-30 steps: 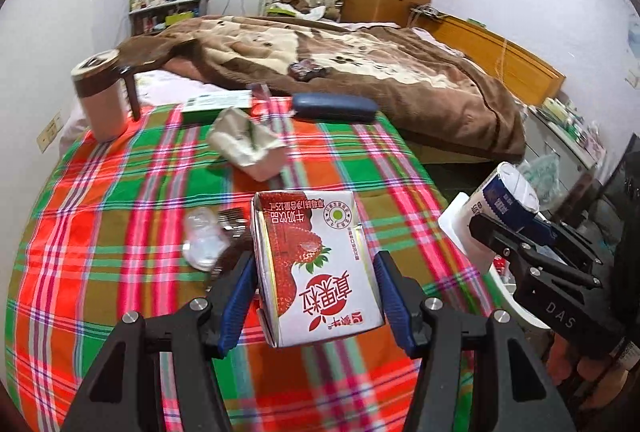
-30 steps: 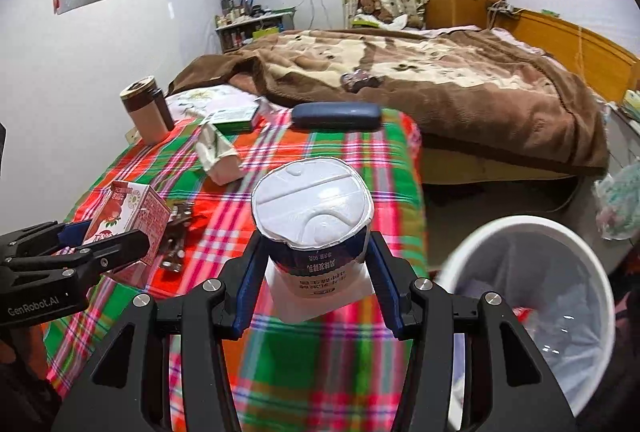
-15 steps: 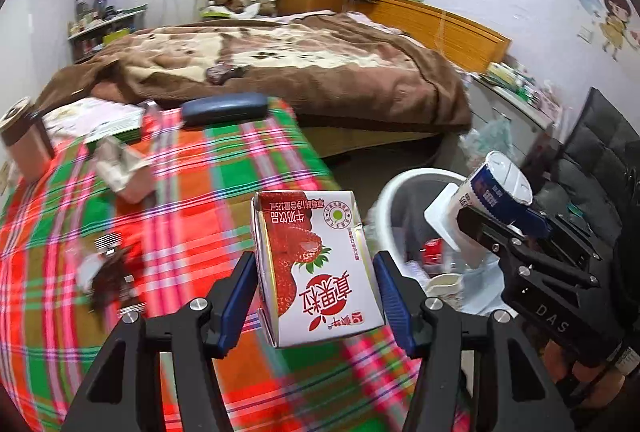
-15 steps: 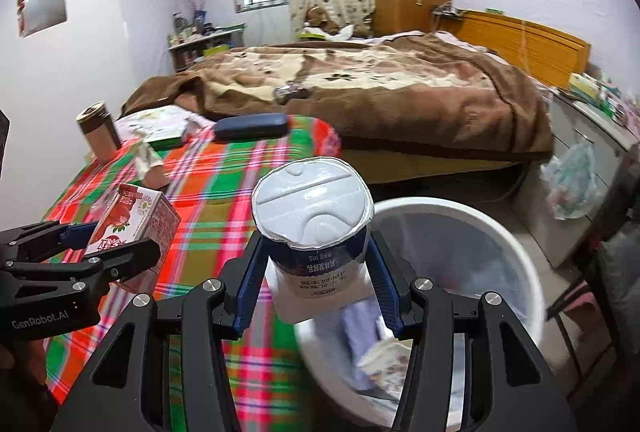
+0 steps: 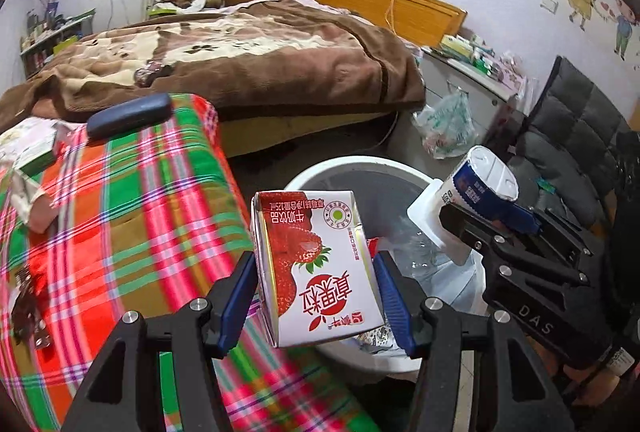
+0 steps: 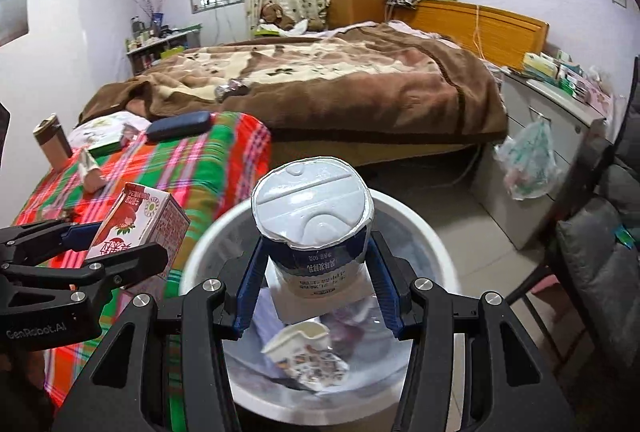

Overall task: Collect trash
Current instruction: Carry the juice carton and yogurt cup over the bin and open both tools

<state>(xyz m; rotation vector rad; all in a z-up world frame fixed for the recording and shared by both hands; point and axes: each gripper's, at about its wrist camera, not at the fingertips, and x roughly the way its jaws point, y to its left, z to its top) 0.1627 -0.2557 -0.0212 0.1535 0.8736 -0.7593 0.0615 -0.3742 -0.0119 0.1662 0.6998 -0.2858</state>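
In the left wrist view the left tongs (image 5: 316, 286) pinch a red-and-white strawberry milk carton (image 5: 316, 264) at the lower centre of the frame, its print upside down, both blue pads pressed against its sides. Behind it, just right of centre, stands a white waste bin (image 5: 360, 167) on the floor, beside the edge of the table (image 5: 132, 199) with its red, green and orange plaid cloth on the left. At the right of that frame the right tongs (image 5: 486, 209) grip a blue-and-white yogurt cup (image 5: 480, 187) above the bin. In the right wrist view the right tongs (image 6: 316, 272) pinch that cup (image 6: 316, 224) at the centre, directly over the bin's opening (image 6: 420, 224), where a crumpled paper cup (image 6: 304, 356) and other litter lie. The carton (image 6: 140, 224) shows at the left, above the table's edge near the bin's rim.
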